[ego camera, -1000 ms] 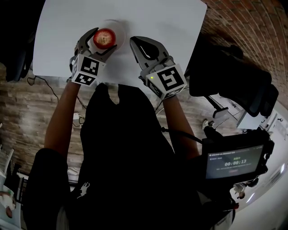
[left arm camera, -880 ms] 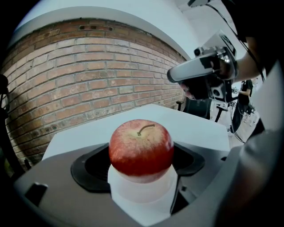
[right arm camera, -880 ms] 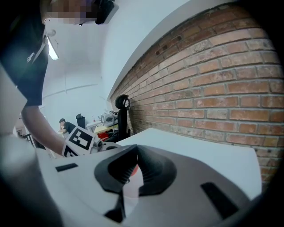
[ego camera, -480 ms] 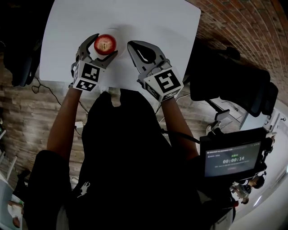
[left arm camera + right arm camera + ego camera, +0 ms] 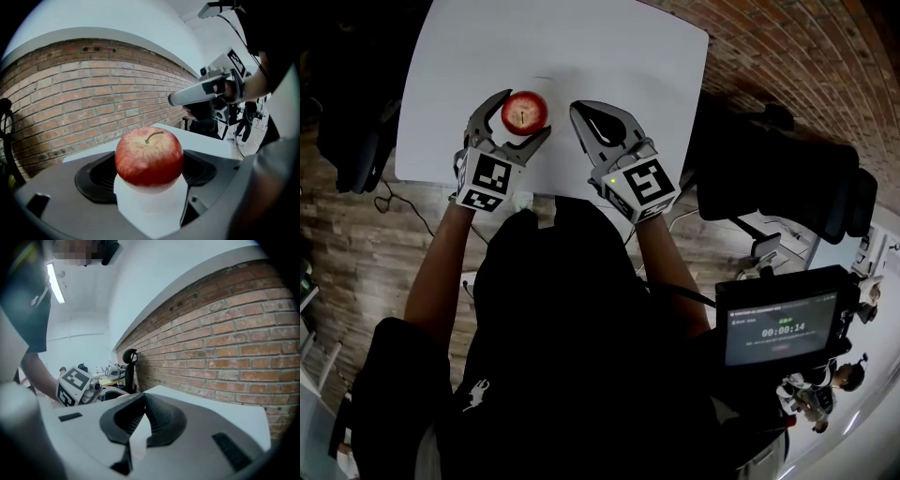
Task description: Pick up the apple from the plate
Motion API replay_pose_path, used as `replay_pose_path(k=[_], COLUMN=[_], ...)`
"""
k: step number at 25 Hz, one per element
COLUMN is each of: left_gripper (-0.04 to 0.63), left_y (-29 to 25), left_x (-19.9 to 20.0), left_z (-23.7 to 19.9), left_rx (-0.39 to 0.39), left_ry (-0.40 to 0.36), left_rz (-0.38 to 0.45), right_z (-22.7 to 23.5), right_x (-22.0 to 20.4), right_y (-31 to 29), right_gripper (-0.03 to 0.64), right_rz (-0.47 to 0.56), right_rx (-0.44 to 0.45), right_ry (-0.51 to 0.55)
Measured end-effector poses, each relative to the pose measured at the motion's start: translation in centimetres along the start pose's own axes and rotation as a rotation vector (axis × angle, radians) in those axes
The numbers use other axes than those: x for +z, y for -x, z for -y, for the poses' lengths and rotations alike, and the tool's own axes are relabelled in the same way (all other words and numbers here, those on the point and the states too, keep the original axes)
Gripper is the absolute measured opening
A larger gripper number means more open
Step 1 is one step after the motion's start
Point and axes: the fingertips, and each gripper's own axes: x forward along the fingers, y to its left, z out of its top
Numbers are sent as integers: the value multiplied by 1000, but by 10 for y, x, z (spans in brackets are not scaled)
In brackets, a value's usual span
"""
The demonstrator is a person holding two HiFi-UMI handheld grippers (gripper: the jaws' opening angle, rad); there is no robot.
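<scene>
Nearest the camera, in the head view, a dark-clad torso and two bare forearms are seen reaching toward the apple [image 5: 149, 156]. A lit screen [image 5: 783, 330] showing a timer is seen well to the right of the apple and nearer the person.

The apple is held between the jaws of the left gripper [image 5: 527, 113], above the near part of the white table [image 5: 609, 56]. In the left gripper view the red fruit is seen upright, stem on top, and both dark jaw pads are pressed against its sides. White surface is seen under it through the gap between the jaws. A faint pale rim, taken to be the plate [image 5: 546, 82], is made out just beyond the apple. Whether the apple is clear of the plate cannot be told.

Just to the right of the apple, the right gripper [image 5: 578, 112] is held over the table. Its jaws are brought together at the tips, with only a thin wedge of white showing behind them, and nothing is held between them.

Farther to the right of the apple, past the table edge, a black chair [image 5: 797, 178] is seen. Beyond the apple, in the left gripper view, a brick wall [image 5: 70, 93] is seen across the background.
</scene>
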Motion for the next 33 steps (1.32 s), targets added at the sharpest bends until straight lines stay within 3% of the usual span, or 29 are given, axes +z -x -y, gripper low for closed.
replay_pose_path(k=[17, 33], left_gripper=[413, 413], left_y=[25, 47], left_x=[47, 57], left_z=[12, 26], left_rx=[-14, -17], left_ry=[-25, -37], left_rz=[62, 90], right_z=[6, -9], right_x=[29, 47], right_y=[19, 43], right_gripper=[3, 3], right_rz=[59, 125], right_rx=[-35, -71], right_ry=[18, 44])
